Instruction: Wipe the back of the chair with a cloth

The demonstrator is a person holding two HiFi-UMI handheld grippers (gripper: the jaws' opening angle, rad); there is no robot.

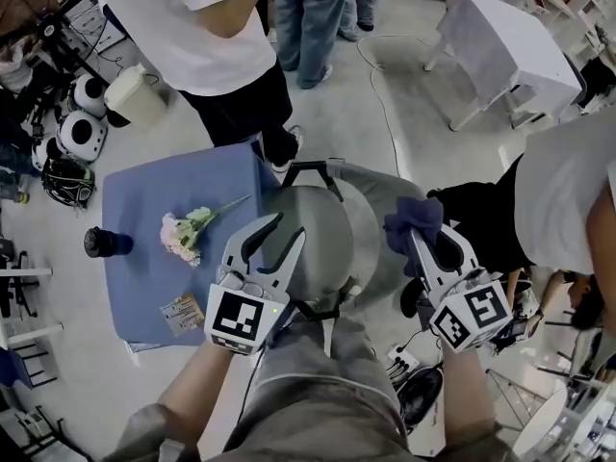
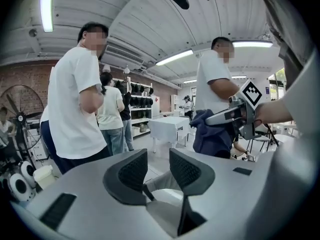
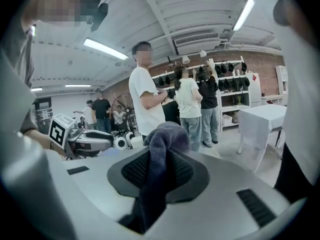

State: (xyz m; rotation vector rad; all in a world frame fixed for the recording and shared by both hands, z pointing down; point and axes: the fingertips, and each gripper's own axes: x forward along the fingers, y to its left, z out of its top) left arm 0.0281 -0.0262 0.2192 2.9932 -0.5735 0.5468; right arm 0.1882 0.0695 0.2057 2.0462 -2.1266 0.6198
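Two tongs over a grey chair (image 1: pixel 322 229), seen only from the head view, beside the blue surface's (image 1: pixel 144 200) right edge. Left tongs (image 1: pixel 277 243): jaws wide, nothing between them. Right tongs (image 1: pixel 419 243): pads clamped on a dark blue cloth (image 1: pixel 416 218), which the left gripper view shows hanging beneath them.

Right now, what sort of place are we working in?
Probably a shared indoor lab or workshop: a brick wall lined with shelves of dark gear, a white-draped table, a standing fan, and people standing around.
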